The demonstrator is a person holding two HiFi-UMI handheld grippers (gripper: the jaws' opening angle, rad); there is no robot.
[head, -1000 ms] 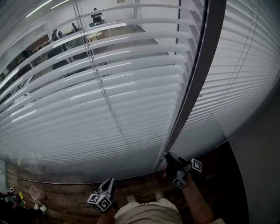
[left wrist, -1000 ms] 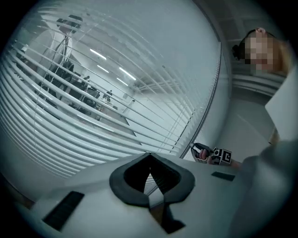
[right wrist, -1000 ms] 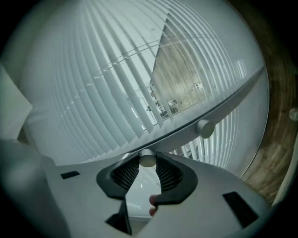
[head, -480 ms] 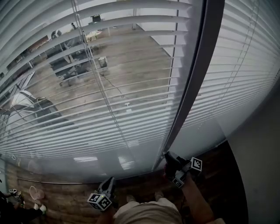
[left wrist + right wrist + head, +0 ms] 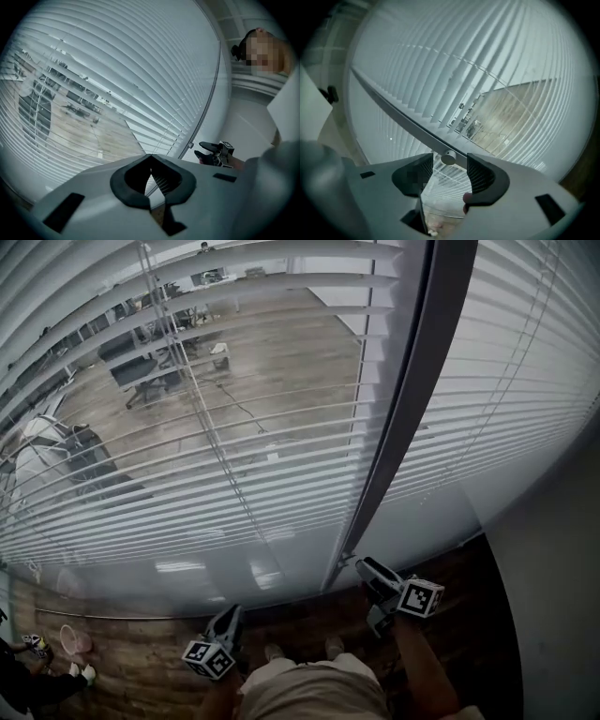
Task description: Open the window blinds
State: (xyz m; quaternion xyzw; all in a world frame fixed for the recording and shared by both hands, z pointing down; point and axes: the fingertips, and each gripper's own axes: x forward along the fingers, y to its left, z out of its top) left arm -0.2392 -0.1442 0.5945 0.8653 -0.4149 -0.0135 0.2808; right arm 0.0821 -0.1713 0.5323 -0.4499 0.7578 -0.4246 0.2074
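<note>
The left gripper (image 5: pixel 228 620) is held low by the person's waist. It points forward and a little down at the window, with its jaws pressed together on nothing. The right gripper (image 5: pixel 371 594) is held level at the end of an outstretched forearm (image 5: pixel 427 667). Its jaws have just been opening and now stand spread.

Between the tips of the right gripper's jaws sits the round end knob (image 5: pixel 448 157) of the single tilt wand (image 5: pixel 206 101), and neither pad presses on it. The wand hangs upright just ahead of this gripper, its long axis running up and down with the knob at the bottom.

Beyond the two grippers are two blinds, parted by one dark window post (image 5: pixel 422 409) that rises just past the right gripper. In both, the slats run lengthwise from side to side. The left blind (image 5: pixel 234 442), ahead of the left gripper, has its slats turned edge-on, and a wood floor with chairs (image 5: pixel 141 371) shows through the gaps. The right blind (image 5: pixel 525 381), off to the right gripper's outer side, shows only pale slats.
</note>
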